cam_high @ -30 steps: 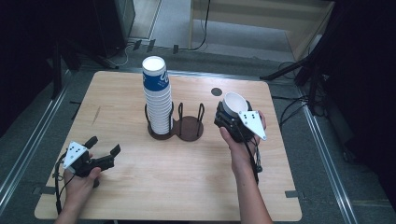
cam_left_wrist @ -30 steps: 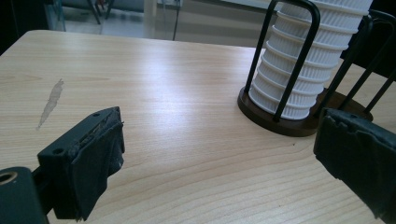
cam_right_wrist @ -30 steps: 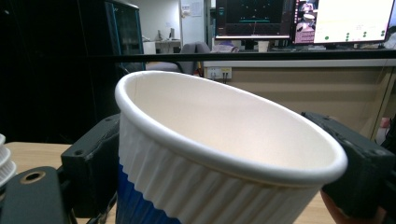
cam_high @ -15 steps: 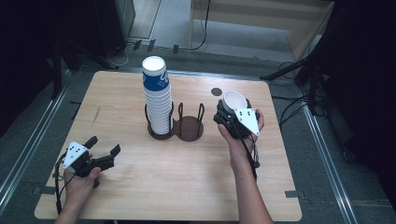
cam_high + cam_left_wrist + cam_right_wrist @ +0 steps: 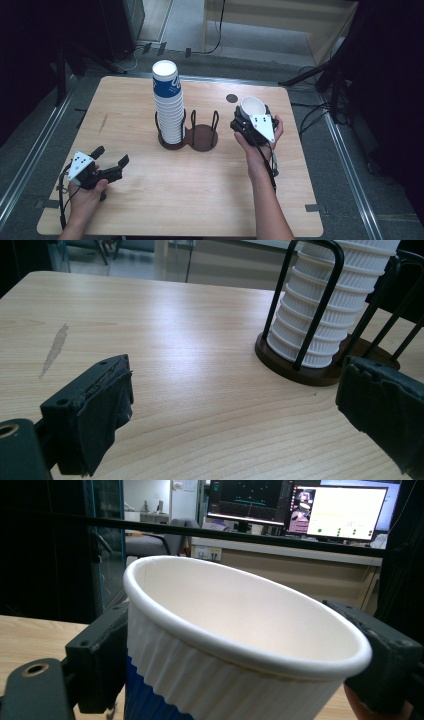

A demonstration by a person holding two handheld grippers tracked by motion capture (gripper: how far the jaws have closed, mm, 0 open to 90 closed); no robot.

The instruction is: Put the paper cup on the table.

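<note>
A tall stack of white ribbed paper cups point(image 5: 167, 102) with a blue top cup stands in the left ring of a dark two-ring wire holder point(image 5: 202, 137) at the table's middle; the stack point(image 5: 335, 295) fills the upper right of the left gripper view. The holder's right ring is empty. My right gripper point(image 5: 245, 120) is shut on a single white and blue paper cup point(image 5: 251, 106), held upright above the table right of the holder; the cup point(image 5: 240, 645) sits between its jaws. My left gripper point(image 5: 111, 162) rests low near the table's front left, open and empty.
The wooden table point(image 5: 125, 105) has a pale scuff mark point(image 5: 55, 347) on its left part and a small dark round spot point(image 5: 231, 98) near the back edge. Cables and dark stands lie on the floor around the table.
The right gripper with its cup has drifted slightly toward the holder. The left gripper has stayed in place.
</note>
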